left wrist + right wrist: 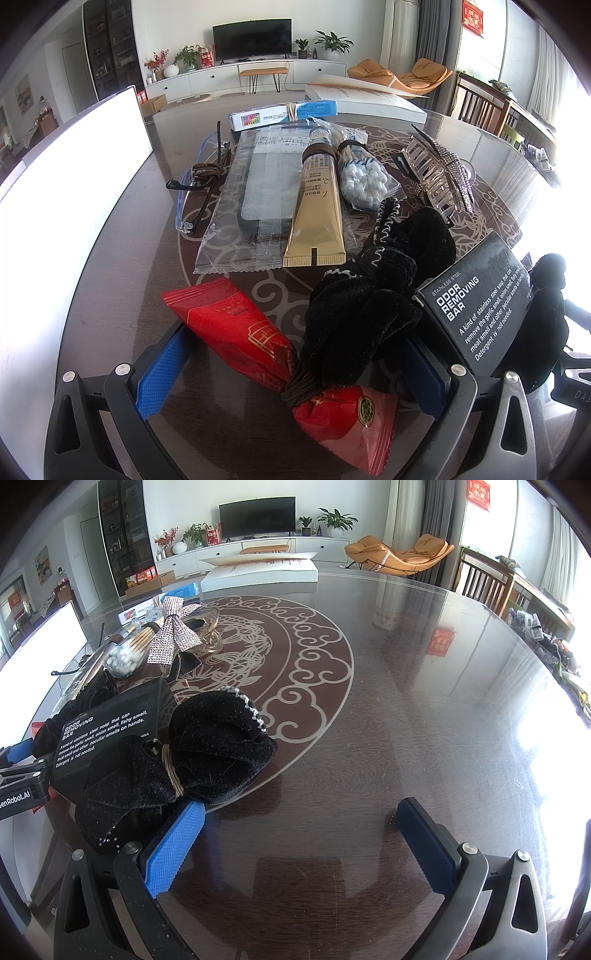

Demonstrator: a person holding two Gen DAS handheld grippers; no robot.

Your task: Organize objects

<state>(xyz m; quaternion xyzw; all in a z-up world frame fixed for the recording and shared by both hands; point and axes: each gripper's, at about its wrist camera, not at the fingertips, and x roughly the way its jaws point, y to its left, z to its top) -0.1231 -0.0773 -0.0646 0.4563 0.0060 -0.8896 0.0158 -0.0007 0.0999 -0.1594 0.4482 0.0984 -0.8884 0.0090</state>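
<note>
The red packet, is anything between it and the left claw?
No. The red packet already lies between the open left claw's fingers, bound by a brown band to a second red packet; a black scrunchie overlaps it.

Two red snack packets (236, 325), two black velvet bows (376, 288), one gold tube (317, 206), one rhinestone hair claw (439, 177), one black box (480, 299).

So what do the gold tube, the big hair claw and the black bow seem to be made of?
Gold tube: likely laminated plastic, glossy metallic finish with a flat crimped end.
Hair claw: clear, faintly pinkish hard plastic teeth, its top covered in rhinestone-like studs.
Black bow: soft, matte, velvet-like fabric with visible nap, cinched by an elastic band.
</note>
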